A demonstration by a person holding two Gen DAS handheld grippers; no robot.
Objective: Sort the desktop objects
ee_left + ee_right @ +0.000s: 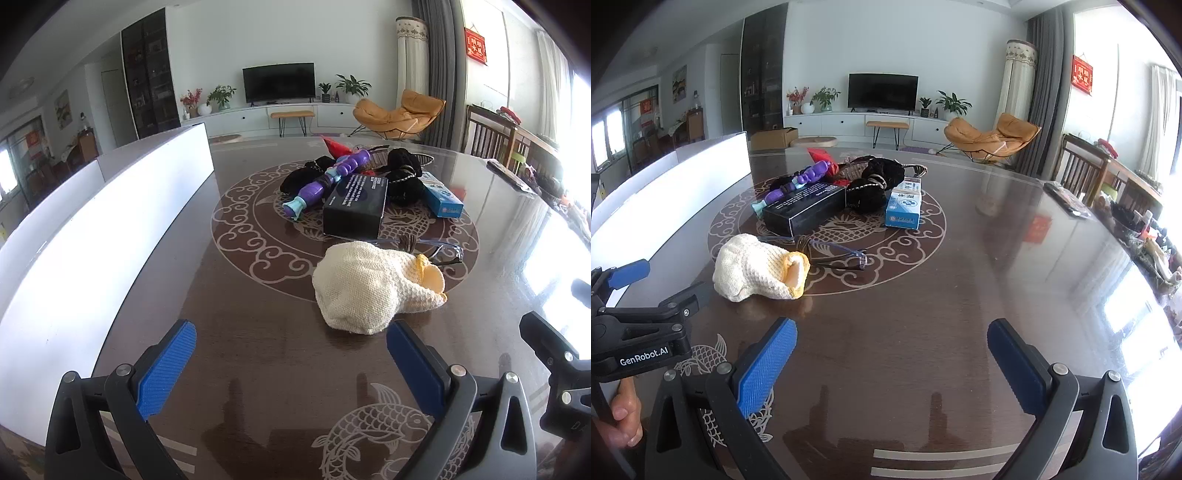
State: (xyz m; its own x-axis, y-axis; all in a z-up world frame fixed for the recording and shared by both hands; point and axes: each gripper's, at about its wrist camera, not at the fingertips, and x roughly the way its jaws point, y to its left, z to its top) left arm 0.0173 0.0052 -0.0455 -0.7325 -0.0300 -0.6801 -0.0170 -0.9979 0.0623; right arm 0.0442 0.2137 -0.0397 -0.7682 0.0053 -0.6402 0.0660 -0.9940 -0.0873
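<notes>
Pretty standard living room behind the dark wooden table (pixel 960 295), which has pale cloud and fish patterns inlaid and a glossy top catching glare. The TV (pixel 882 90) sits against the white far wall on a long white cabinet (pixel 849 123). Potted plants (pixel 823 98) stand either side of the TV, a small wooden bench (pixel 886 127) in front of it. Right of the TV there's an orange lounge chair (pixel 993 134), then grey curtains (pixel 1045 74) and bright windows. Left of it, a tall dark display cabinet (pixel 762 74).
</notes>
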